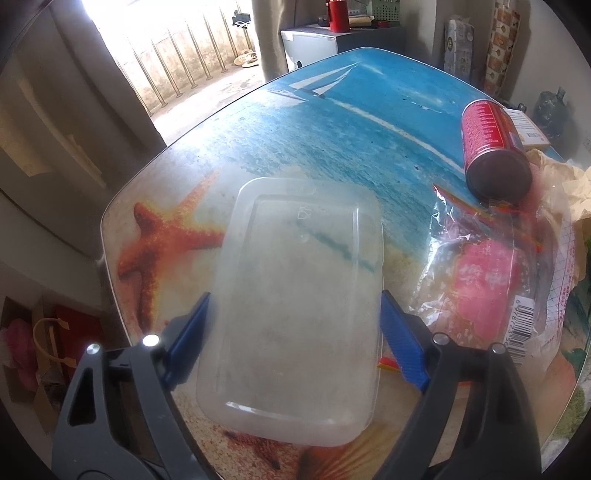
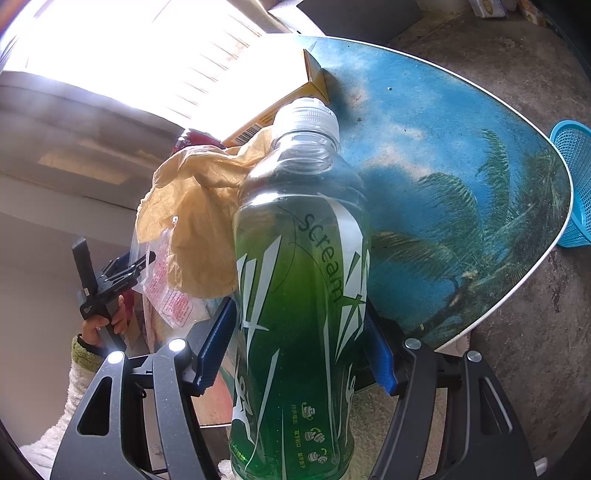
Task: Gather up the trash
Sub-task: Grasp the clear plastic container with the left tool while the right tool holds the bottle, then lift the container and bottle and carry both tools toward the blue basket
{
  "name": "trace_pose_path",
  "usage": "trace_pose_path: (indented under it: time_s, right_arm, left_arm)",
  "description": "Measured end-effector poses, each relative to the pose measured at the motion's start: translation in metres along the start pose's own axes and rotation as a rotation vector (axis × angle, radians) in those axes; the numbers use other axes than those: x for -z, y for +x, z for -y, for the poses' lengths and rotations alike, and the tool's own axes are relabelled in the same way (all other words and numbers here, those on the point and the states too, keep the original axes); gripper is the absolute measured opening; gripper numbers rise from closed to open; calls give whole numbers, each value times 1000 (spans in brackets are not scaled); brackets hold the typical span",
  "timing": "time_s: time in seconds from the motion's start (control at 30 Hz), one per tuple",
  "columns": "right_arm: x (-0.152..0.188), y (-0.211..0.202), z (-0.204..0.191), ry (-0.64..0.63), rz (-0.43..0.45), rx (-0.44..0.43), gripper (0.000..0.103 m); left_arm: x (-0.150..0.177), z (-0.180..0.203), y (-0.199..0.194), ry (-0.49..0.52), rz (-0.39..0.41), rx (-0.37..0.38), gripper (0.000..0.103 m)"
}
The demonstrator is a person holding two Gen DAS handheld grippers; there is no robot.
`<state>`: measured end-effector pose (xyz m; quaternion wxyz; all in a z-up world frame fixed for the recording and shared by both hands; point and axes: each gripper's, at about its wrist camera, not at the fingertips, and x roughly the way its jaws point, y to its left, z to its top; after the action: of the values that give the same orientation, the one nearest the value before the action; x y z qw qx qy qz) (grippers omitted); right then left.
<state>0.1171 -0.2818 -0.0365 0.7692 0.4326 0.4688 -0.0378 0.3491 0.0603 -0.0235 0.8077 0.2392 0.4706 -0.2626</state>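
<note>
My left gripper (image 1: 293, 325) is shut on a clear plastic food container (image 1: 295, 295), its blue pads (image 1: 188, 339) pressing both long sides, just above the beach-print table (image 1: 332, 122). A red can (image 1: 491, 147) lies on its side at the right, next to a clear printed plastic bag (image 1: 491, 284). My right gripper (image 2: 295, 343) is shut on a green "Scream" bottle (image 2: 299, 295) with a white cap, held over the table (image 2: 461, 166). Crumpled tan paper (image 2: 199, 206) and a yellow carton (image 2: 295, 96) lie behind the bottle.
A blue mesh basket (image 2: 574, 184) stands on the floor beyond the table's right edge. The hand holding the left gripper (image 2: 103, 295) shows at the left of the right wrist view. A white cabinet with a red jug (image 1: 338, 14) stands behind the table.
</note>
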Motion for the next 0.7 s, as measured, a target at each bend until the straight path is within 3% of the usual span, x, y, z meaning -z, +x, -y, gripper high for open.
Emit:
trace_pose_path:
  time_s: [0.33,0.7]
  right_arm:
    - [0,4,-6,-10,5,-9,64]
    - [6,-4,-1,-10,16,1,64]
  left_arm:
    - [5,-25,-38,-169,78,42,81]
    - [40,-33,-94,-395,199,117,80]
